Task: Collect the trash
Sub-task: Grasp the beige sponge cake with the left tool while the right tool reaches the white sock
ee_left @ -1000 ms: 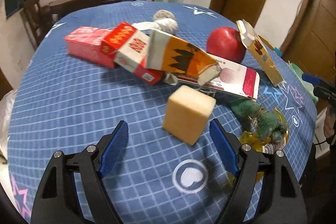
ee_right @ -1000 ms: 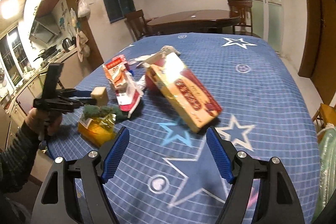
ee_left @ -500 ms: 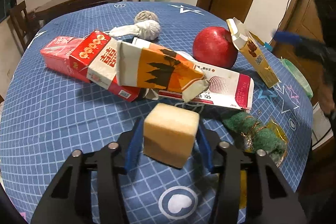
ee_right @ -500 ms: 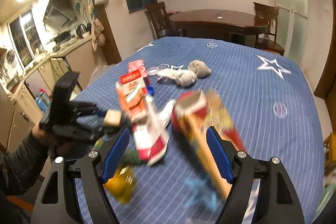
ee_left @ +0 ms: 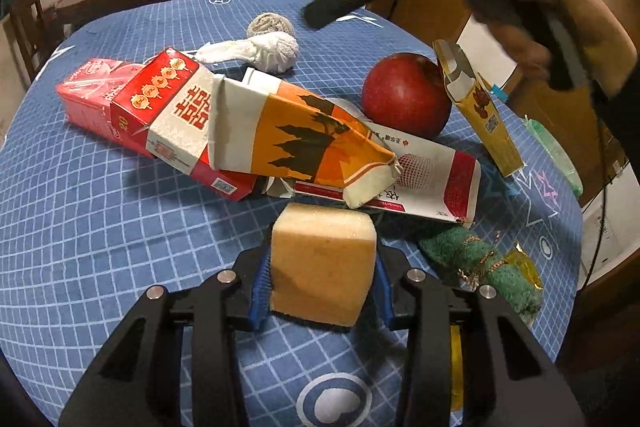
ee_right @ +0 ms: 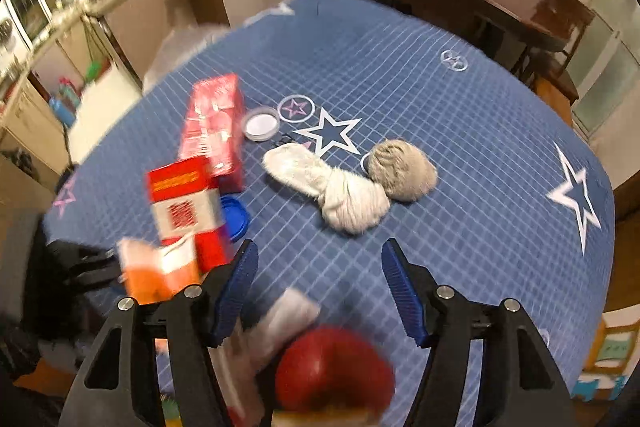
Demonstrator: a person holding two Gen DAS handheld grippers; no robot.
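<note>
We are closing our left gripper on the pale yellow sponge block on the blue gridded tablecloth, pads squeezing its flat sides; it is probably light and compressible. Our right gripper is closing on nothing.

A tan sponge block stands upright at the near edge of a trash pile on the blue gridded desk. Behind it lie a crumpled orange-and-white carton, a red-and-white box, a flattened white-and-red carton, an open yellow box and two balled socks.
</note>
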